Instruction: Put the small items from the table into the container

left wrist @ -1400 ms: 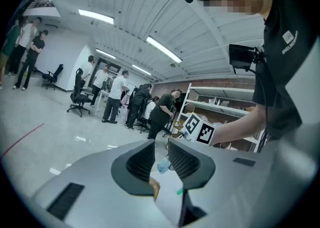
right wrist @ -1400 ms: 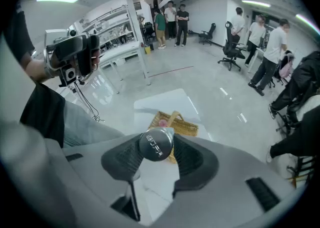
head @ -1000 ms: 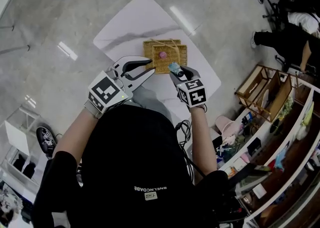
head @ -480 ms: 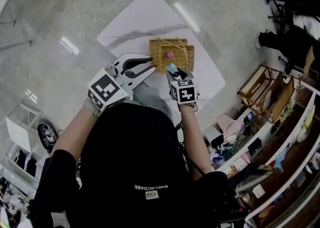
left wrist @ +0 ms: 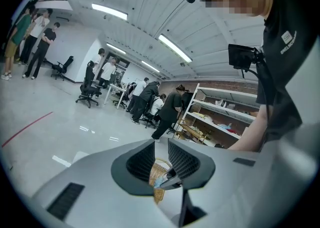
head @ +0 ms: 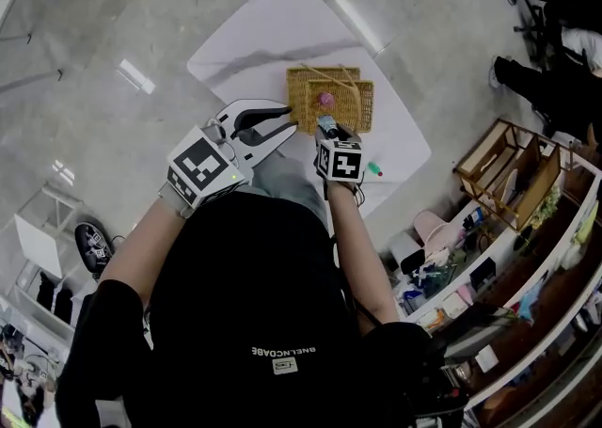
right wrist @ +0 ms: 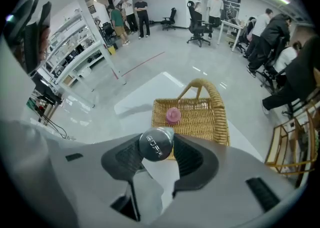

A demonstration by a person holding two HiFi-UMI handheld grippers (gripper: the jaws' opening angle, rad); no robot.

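Pink ball (right wrist: pixel 173 116) in a golden-tan woven wicker basket (right wrist: pixel 200 117); white table (head: pixel 273 31); silver-grey-capped cylinder (right wrist: pixel 156 144); small green item (head: pixel 374 169).

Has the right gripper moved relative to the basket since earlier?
Yes: the right gripper slid left along the basket's near rim, from its right corner toward its middle.

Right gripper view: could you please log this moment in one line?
right tool: shut on silver-capped bottle over basket's near edge | left tool: open, empty | basket: pink item inside

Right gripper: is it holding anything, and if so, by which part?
Yes. The right gripper is clamped on a small grey-capped bottle, with the pads pressing on opposite sides of it near the cap end.
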